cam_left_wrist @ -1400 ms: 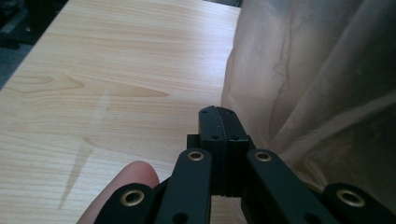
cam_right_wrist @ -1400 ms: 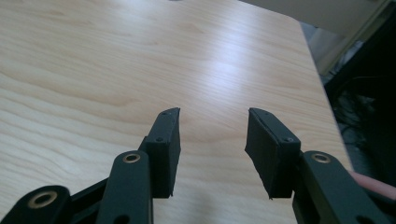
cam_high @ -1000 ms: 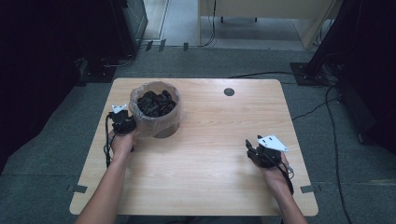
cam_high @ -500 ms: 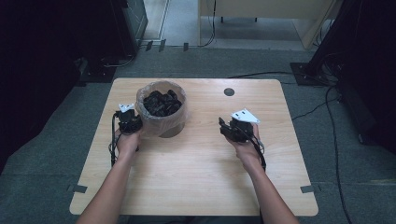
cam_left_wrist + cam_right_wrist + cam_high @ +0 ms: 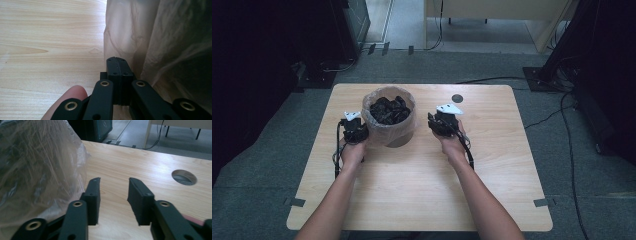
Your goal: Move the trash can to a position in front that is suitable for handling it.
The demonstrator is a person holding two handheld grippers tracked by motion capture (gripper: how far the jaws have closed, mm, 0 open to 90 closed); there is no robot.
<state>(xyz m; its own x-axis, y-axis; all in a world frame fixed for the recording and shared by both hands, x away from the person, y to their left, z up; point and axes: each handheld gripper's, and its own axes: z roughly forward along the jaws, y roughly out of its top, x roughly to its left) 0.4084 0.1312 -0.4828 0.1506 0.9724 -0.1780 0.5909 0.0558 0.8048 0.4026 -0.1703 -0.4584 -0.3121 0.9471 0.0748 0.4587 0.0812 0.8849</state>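
Observation:
A round bin lined with a clear plastic bag stands on the wooden table, left of the middle at the back, heaped with dark pieces. My left gripper is at the bin's left side. In the left gripper view its jaws are shut, tips beside the bag's wrinkled plastic, with nothing visible between them. My right gripper hovers just right of the bin. Its jaws are open and have just been closing, with only bare table between them and the bag to their left.
A round cable hole sits in the table behind the right gripper, also seen at the right of the right gripper view as the hole. Cables trail from both grippers along the forearms. Dark equipment and floor cables surround the table.
My right hand has swept left and away from me, from the table's right side up to the bin. Its jaws look narrower. The left hand has stayed by the bin.

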